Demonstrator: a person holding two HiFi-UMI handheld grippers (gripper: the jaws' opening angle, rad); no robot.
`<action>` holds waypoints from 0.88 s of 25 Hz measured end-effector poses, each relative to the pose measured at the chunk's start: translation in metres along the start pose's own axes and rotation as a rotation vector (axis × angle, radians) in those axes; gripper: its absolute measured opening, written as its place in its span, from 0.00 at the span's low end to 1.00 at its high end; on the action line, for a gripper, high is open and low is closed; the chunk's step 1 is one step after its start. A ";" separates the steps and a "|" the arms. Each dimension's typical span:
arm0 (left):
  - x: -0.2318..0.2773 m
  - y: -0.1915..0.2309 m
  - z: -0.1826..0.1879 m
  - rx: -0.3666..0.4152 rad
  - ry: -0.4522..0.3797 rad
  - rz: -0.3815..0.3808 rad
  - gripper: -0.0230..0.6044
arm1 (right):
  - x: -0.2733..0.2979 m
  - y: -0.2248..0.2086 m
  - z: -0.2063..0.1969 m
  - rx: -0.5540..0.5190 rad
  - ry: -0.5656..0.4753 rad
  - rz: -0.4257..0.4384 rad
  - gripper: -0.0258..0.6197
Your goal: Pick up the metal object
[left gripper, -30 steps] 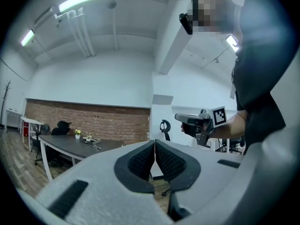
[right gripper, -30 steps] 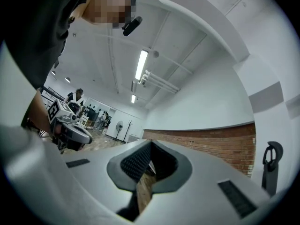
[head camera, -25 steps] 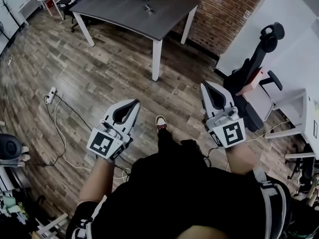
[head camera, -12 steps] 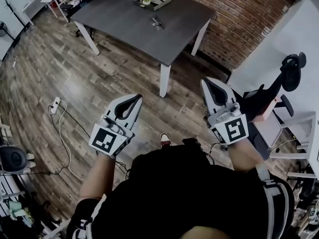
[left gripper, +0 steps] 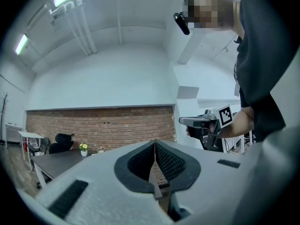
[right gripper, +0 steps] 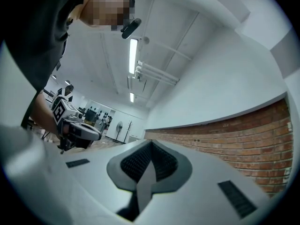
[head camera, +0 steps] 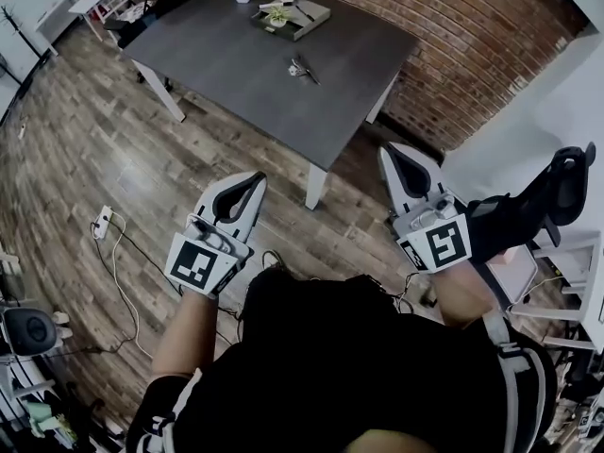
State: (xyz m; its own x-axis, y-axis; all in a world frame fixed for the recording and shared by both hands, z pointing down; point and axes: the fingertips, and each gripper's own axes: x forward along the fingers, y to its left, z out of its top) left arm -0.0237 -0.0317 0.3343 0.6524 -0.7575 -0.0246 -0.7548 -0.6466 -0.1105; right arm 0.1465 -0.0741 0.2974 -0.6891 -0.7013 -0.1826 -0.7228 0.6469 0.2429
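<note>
A small metal object [head camera: 301,67] lies on the dark grey table [head camera: 236,74] ahead, near its middle. My left gripper [head camera: 259,178] is held out level over the wood floor, short of the table's near edge, its jaws shut and empty. My right gripper [head camera: 387,153] is at the same height, just off the table's near right corner, also shut with nothing in it. In the left gripper view the jaw pads [left gripper: 155,158] meet, with the right gripper [left gripper: 187,121] off to the side. The right gripper view shows closed pads [right gripper: 151,161] and the left gripper [right gripper: 96,134].
A tray [head camera: 294,12] with small potted plants stands at the table's far side. A brick wall [head camera: 444,36] runs behind the table. A black office chair [head camera: 538,206] is to the right. A power strip [head camera: 99,223] and cables lie on the floor at left.
The table and the metal object have come closer and lower in the head view as I walk toward them. Both grippers stay shut and level in front of me.
</note>
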 end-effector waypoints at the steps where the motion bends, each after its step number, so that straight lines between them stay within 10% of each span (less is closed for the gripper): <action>1: 0.006 0.010 -0.002 -0.002 -0.007 -0.007 0.05 | 0.010 -0.004 -0.006 -0.001 0.009 -0.007 0.04; 22: 0.082 0.256 -0.027 -0.051 -0.044 -0.288 0.05 | 0.237 -0.020 -0.067 -0.031 0.128 -0.219 0.04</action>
State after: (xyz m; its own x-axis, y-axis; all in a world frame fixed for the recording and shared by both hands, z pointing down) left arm -0.1652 -0.2614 0.3312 0.8418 -0.5381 -0.0426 -0.5397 -0.8390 -0.0690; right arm 0.0013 -0.2730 0.3130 -0.5029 -0.8570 -0.1122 -0.8506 0.4678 0.2401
